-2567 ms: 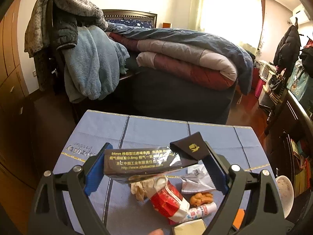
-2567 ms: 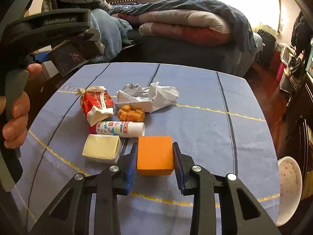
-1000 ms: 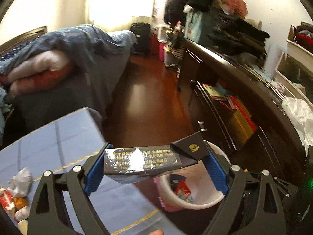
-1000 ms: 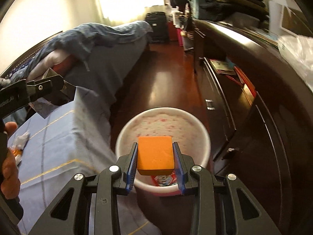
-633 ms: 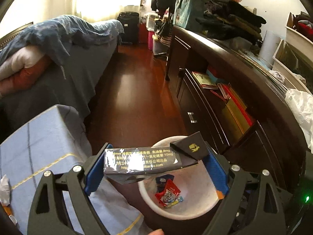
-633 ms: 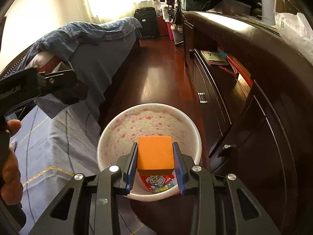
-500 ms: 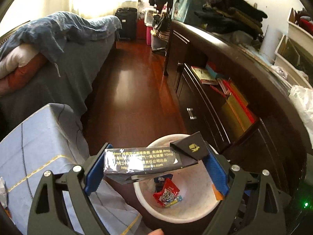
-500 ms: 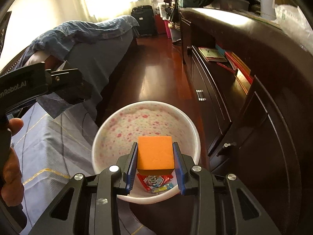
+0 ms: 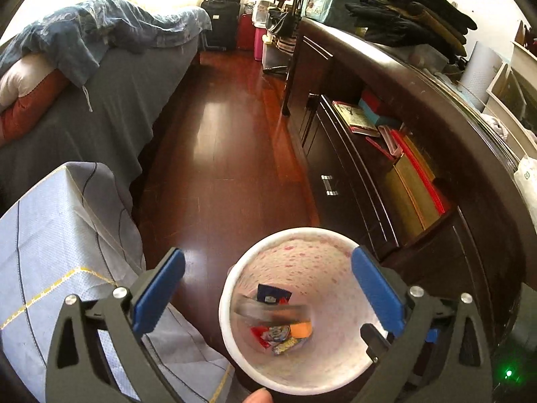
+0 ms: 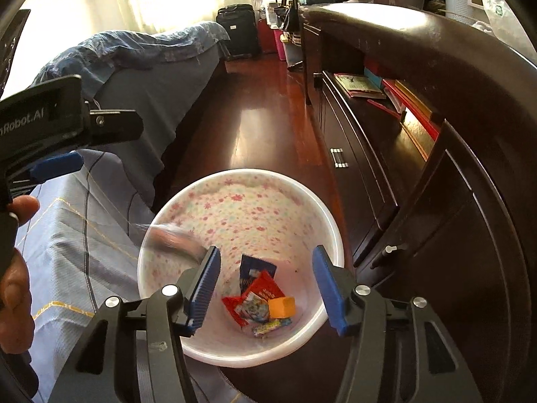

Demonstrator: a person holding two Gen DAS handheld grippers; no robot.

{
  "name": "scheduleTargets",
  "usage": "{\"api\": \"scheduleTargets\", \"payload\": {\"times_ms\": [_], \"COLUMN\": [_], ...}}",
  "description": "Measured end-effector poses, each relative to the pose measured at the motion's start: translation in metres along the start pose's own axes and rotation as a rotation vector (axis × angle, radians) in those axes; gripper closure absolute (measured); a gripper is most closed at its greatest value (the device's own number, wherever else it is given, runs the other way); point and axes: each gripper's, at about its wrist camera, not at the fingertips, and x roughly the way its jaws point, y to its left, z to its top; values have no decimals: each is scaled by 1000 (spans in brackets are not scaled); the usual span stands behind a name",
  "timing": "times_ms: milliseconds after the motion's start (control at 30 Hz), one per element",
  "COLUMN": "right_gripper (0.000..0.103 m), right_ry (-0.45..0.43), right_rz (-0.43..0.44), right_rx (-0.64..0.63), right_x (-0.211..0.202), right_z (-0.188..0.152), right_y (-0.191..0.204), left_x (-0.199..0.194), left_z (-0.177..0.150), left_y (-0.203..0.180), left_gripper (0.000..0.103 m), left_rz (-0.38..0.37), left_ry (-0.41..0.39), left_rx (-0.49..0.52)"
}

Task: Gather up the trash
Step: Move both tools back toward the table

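A white bin point(image 9: 292, 232) with pink flowers stands on the floor beside the table. My left gripper point(image 9: 268, 289) hangs over it with its jaws opening and nothing between them. A dark cigarette box point(image 9: 272, 312), blurred, is falling inside the bin. In the right wrist view my right gripper point(image 10: 266, 290) is also above the bin point(image 10: 235, 174), its jaws opening and empty. The orange block point(image 10: 282, 306) lies on the bin's bottom among snack wrappers point(image 10: 255, 297). The blurred box point(image 10: 171, 241) shows at the bin's left rim.
A table under a blue cloth point(image 9: 50, 252) is at the left, close to the bin. A dark cabinet point(image 9: 419, 241) with books on its shelf runs along the right. A bed point(image 9: 84, 107) stands behind, with wooden floor point(image 9: 228, 154) between. A hand point(image 10: 15, 282) holds the left gripper.
Both grippers came down over the bin and opened. The dark box left the left jaws and is falling in; the orange block left the right jaws and lies in the bin.
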Motion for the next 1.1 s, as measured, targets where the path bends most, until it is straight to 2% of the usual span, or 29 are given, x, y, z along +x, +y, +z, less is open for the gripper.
{"api": "scheduleTargets", "payload": {"times_ms": [200, 367, 433, 633, 800, 900, 1000, 1100], "right_gripper": [45, 38, 32, 20, 18, 18, 18, 18], "right_ry": [13, -9, -19, -39, -35, -34, -34, -32], "right_rz": [2, 12, 22, 107, 221, 276, 324, 358], "right_rx": [-5, -30, -47, -140, -262, -335, -397, -443], "right_x": [-9, -31, -42, -72, -93, -104, -114, -123], "right_z": [-4, -6, -8, -18, -36, -47, -58, -67], "right_y": [5, 19, 29, 77, 139, 173, 204, 225], "left_x": [-19, -57, -74, -133, -181, -211, -232, -247], "left_z": [-3, -9, -14, -42, -74, -100, -124, -146], "left_y": [3, 22, 35, 100, 168, 217, 258, 294], "left_gripper": [3, 3, 3, 3, 3, 3, 3, 3], "left_rz": [15, 73, 110, 294, 454, 548, 626, 669], "left_ry": [-36, -100, -122, -163, -168, -168, -157, -154], "left_rx": [7, -14, -35, -143, -264, -372, -465, -555]}}
